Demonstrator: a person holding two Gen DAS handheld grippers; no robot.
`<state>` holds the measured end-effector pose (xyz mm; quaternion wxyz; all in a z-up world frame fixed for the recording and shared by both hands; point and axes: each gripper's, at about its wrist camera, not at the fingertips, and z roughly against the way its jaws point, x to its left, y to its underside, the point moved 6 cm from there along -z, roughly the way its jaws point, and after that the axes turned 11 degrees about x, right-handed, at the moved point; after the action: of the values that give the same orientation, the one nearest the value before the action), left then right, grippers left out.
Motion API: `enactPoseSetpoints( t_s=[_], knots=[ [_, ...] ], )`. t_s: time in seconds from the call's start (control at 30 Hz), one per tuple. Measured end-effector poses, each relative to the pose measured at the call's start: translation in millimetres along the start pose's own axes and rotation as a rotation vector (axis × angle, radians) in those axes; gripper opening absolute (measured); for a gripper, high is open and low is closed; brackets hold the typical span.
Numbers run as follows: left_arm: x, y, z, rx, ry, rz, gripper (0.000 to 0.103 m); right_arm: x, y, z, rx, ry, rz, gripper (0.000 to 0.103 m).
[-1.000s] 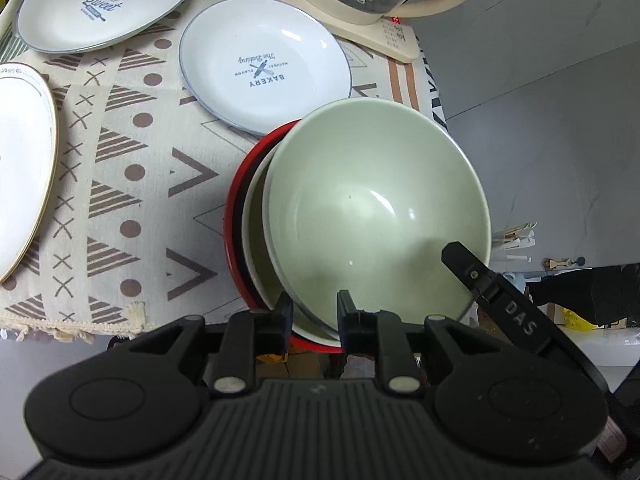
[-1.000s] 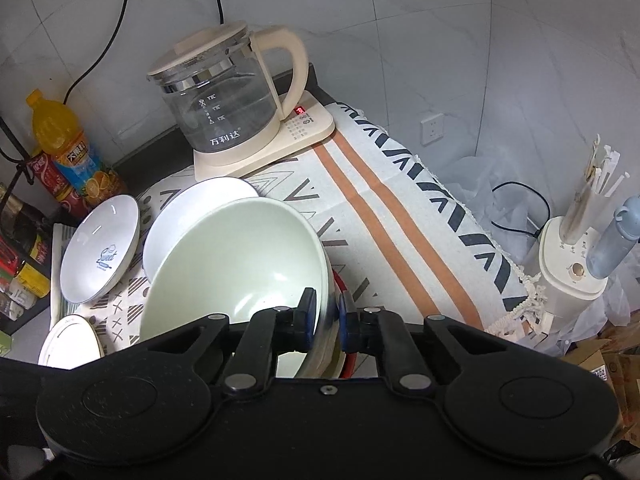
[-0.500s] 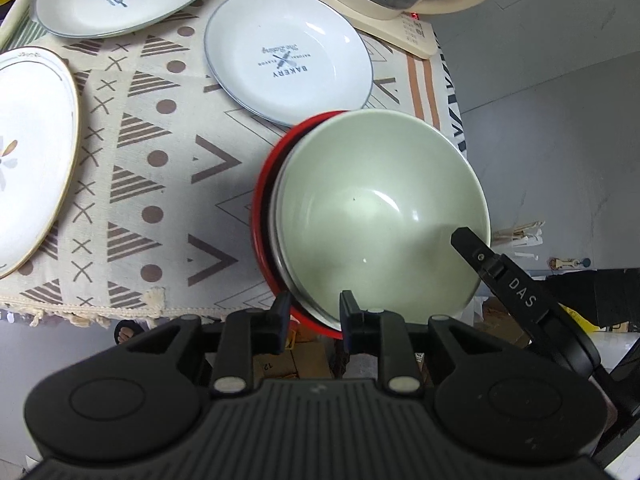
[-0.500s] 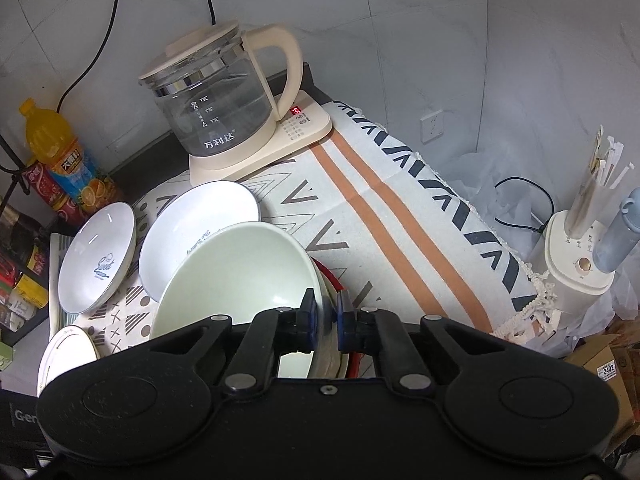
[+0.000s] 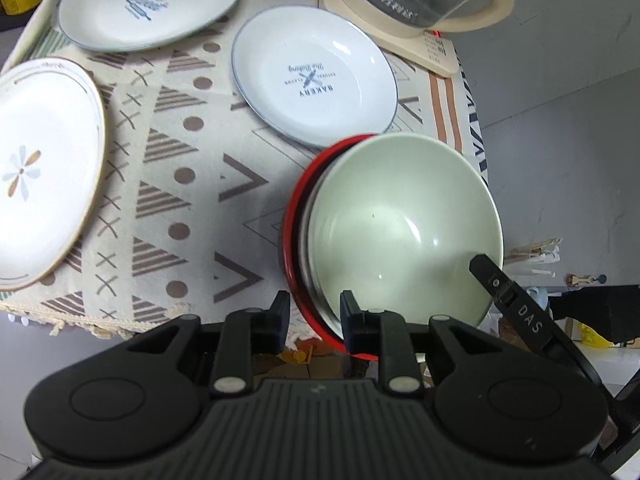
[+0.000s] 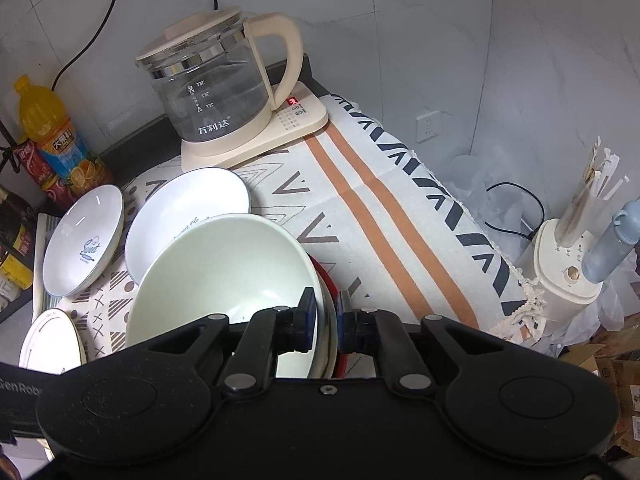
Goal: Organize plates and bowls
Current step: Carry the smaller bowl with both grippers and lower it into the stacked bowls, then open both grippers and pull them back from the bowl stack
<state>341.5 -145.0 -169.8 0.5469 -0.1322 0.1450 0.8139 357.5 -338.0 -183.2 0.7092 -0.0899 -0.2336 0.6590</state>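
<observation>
- Nested bowls — pale green bowl (image 5: pixel 404 220) inside a red bowl (image 5: pixel 294 240) — sit tilted at the patterned cloth's (image 5: pixel 192 184) edge.
- Right gripper (image 6: pixel 323 322) pinches their rims.
- Left gripper (image 5: pixel 314 314) clamps the stack's near rim.
- Bakery plate (image 5: pixel 314 80) lies just beyond.

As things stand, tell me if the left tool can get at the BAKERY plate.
Probably not yet. The left tool straddles the rim of the nested bowl stack, and that stack stands between it and the BAKERY plate. It would have to let go and clear the bowls first.
</observation>
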Motion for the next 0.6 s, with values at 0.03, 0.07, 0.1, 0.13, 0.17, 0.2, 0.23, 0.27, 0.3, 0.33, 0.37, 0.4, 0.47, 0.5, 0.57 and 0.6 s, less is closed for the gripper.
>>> enactPoseSetpoints(
  t_s=[0.03, 0.07, 0.1, 0.13, 0.17, 0.2, 0.23, 0.27, 0.3, 0.33, 0.37, 0.4, 0.47, 0.5, 0.57, 0.6],
  knots=[
    [1, 0, 2, -0.006, -0.001, 0.002, 0.026, 0, 0, 0, 0.000, 0.002, -0.001, 0.012],
    [2, 0, 3, -0.011, -0.004, 0.006, 0.031, -1, 1, 0, 0.000, 0.004, -0.002, 0.014],
    [3, 0, 4, -0.017, -0.005, 0.010, 0.034, -1, 2, 0, 0.001, 0.005, -0.004, 0.015],
    [4, -1, 6, -0.024, -0.007, 0.013, 0.038, -2, 2, 0, 0.001, 0.005, -0.007, 0.015],
    [5, -1, 8, -0.034, -0.010, 0.015, 0.041, -3, 4, 1, 0.002, 0.002, -0.012, 0.015],
    [7, -2, 10, -0.045, -0.016, 0.016, 0.043, -4, 5, 1, 0.002, -0.002, -0.015, 0.016],
    [8, -2, 12, -0.055, -0.021, 0.015, 0.047, -5, 6, 1, 0.000, -0.004, -0.017, 0.016],
    [10, -2, 14, -0.063, -0.025, 0.015, 0.050, -5, 7, 0, -0.003, -0.005, -0.016, 0.016],
    [12, -2, 16, -0.069, -0.028, 0.016, 0.052, -5, 7, 0, -0.002, -0.001, -0.015, 0.017],
    [15, -2, 18, -0.074, -0.029, 0.019, 0.053, -5, 8, 1, -0.001, 0.006, -0.012, 0.019],
    [18, -2, 20, -0.079, -0.025, 0.022, 0.054, -5, 9, 1, -0.002, 0.013, -0.008, 0.021],
    [20, -1, 21, -0.084, -0.021, 0.026, 0.055, -6, 11, 0, -0.002, 0.017, -0.006, 0.022],
    [26, 1, 23, -0.088, -0.019, 0.036, 0.059, -8, 15, -2, 0.008, 0.014, -0.018, 0.024],
    [29, 3, 24, -0.088, -0.016, 0.040, 0.062, -9, 16, -4, 0.013, 0.008, -0.024, 0.024],
    [35, 5, 26, -0.094, -0.010, 0.049, 0.068, -11, 20, -3, 0.015, -0.013, -0.043, 0.027],
    [38, 7, 27, -0.099, -0.011, 0.053, 0.069, -11, 21, -3, 0.015, -0.019, -0.049, 0.028]
  ],
)
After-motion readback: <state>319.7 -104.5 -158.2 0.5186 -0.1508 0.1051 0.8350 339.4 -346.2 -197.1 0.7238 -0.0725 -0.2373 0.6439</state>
